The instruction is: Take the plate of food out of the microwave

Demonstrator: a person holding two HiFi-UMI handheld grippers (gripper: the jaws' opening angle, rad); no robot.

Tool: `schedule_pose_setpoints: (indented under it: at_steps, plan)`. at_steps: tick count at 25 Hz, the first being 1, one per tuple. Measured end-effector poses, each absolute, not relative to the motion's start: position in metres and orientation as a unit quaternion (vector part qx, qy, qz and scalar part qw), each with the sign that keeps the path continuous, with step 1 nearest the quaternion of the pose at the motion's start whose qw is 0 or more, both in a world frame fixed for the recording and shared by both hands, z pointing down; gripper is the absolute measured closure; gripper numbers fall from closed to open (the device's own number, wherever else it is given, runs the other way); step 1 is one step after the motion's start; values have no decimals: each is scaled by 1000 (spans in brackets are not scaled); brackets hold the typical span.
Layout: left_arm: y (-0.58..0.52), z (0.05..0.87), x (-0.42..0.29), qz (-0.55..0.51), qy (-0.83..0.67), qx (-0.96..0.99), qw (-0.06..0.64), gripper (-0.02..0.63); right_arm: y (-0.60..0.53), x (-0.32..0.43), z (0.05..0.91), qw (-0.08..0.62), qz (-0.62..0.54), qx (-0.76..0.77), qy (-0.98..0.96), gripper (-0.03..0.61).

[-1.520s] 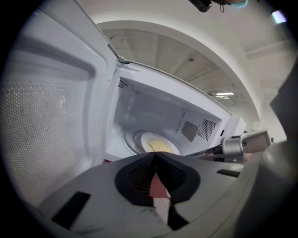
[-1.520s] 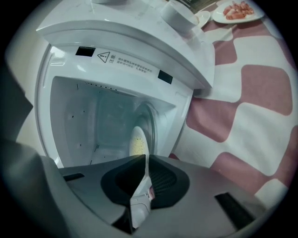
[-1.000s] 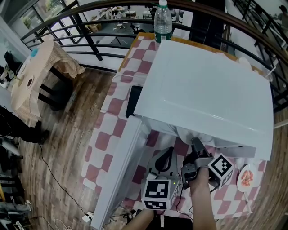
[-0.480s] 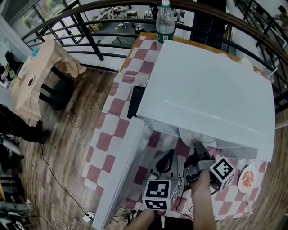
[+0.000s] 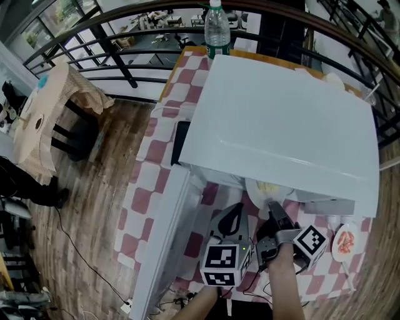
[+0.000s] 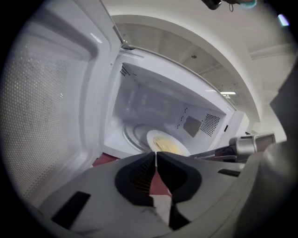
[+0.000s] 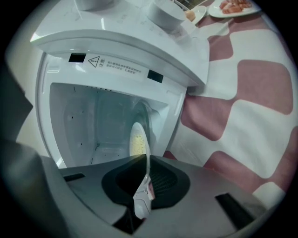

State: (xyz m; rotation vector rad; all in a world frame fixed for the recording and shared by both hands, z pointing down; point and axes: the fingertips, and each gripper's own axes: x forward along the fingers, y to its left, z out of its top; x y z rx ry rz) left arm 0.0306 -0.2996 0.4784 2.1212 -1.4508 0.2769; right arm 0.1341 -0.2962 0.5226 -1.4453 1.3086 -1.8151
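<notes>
The white microwave [image 5: 281,119] stands on the checkered table with its door [image 5: 165,237] swung open to the left. A white plate of yellowish food [image 5: 267,189] pokes out of its front opening. My right gripper [image 5: 275,215] is shut on the plate's near rim. In the right gripper view the plate [image 7: 138,139] shows edge-on, running down between the jaws. My left gripper [image 5: 231,215] hovers just left of it, in front of the opening. Its jaws are opening, a thin slit apart with nothing between them, and past them lies the plate [image 6: 166,143] at the cavity's mouth.
A water bottle [image 5: 216,28] stands behind the microwave. A small dish of red food [image 5: 344,241] sits on the cloth at the front right, near a white bowl [image 7: 166,13]. A flat black object [image 5: 180,142] lies left of the microwave. Railing and a draped chair [image 5: 56,106] are beyond the table.
The plate has slid a little farther out of the microwave with my right gripper on its rim; the yellow food now shows. The left gripper has barely moved.
</notes>
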Motion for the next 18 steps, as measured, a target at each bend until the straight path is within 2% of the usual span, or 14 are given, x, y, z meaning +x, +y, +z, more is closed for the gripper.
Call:
schedule_pose_setpoints:
  at_steps: [6,9,18]
  plan:
    - [-305,483,40,88,-526,790,303,571,-290,139,522,240,-662,-521,481,549]
    - [-309,485,44,63,-516,786,334,515,-287,143,523,239,-664,-518,483,549]
    - [-319,493,50,25,-512,766,387,443,-280,149,524,238,-663,-507,497,549]
